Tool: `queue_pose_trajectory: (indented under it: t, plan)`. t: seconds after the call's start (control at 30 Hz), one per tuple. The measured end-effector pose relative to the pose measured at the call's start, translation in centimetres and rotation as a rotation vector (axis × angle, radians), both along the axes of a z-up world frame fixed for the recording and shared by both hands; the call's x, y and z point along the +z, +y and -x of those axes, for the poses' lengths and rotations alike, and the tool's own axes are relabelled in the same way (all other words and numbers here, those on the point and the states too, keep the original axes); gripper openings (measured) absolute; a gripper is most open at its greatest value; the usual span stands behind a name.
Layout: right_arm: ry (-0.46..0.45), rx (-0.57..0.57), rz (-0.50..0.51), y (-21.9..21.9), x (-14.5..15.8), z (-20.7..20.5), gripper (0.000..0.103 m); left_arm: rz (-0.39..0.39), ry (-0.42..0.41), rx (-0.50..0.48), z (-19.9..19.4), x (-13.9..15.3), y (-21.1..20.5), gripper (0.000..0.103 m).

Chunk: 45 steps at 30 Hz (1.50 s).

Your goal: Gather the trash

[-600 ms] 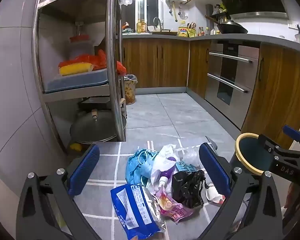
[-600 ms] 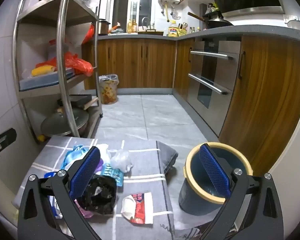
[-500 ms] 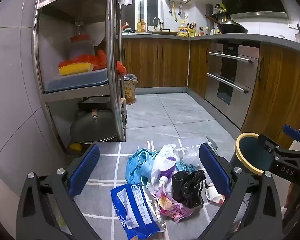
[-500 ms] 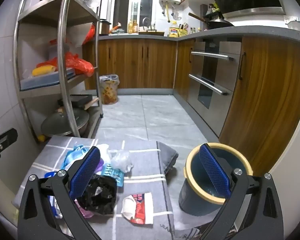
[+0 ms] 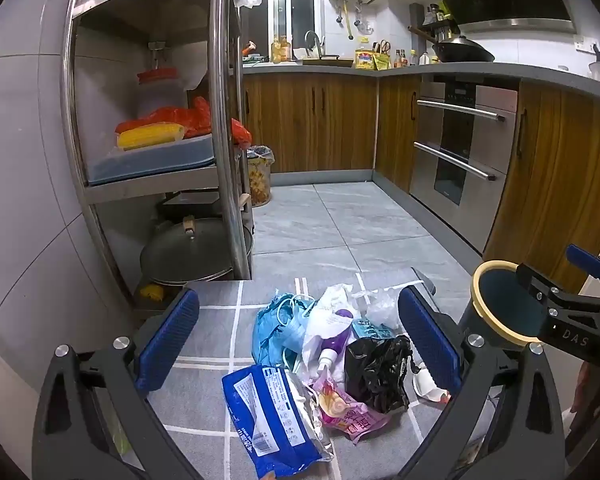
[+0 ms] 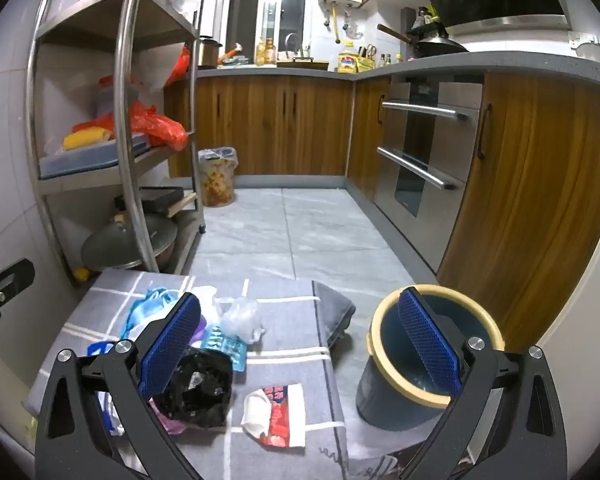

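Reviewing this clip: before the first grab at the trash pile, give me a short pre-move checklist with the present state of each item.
1. Left tool open and empty: ok, nothing between its pads.
2. Right tool open and empty: ok.
3. Trash within view: ok; black bag, blue packet, pink wrapper and red-and-white wrapper lie on the grey mat.
4. Bin upright, mouth open: ok, standing beside the mat.
5. Bin has room: ok, its inside looks nearly empty.
6. Pieces separable: cannot tell; several overlap in the pile.
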State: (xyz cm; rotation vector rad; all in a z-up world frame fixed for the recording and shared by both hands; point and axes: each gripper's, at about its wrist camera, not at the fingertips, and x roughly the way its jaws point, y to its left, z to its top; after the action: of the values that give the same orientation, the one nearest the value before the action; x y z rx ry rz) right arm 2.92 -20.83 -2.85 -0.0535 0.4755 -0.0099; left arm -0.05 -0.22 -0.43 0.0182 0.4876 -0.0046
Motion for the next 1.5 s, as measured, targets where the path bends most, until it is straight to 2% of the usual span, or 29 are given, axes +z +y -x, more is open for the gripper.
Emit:
queue_pose_trajectory:
  t: [1.5]
  plan:
    - [0.006, 0.001, 0.006, -0.11, -0.43, -0.25, 0.098, -0.019, 0.007, -0.015, -0.13, -0.16, -0.34, 0.098]
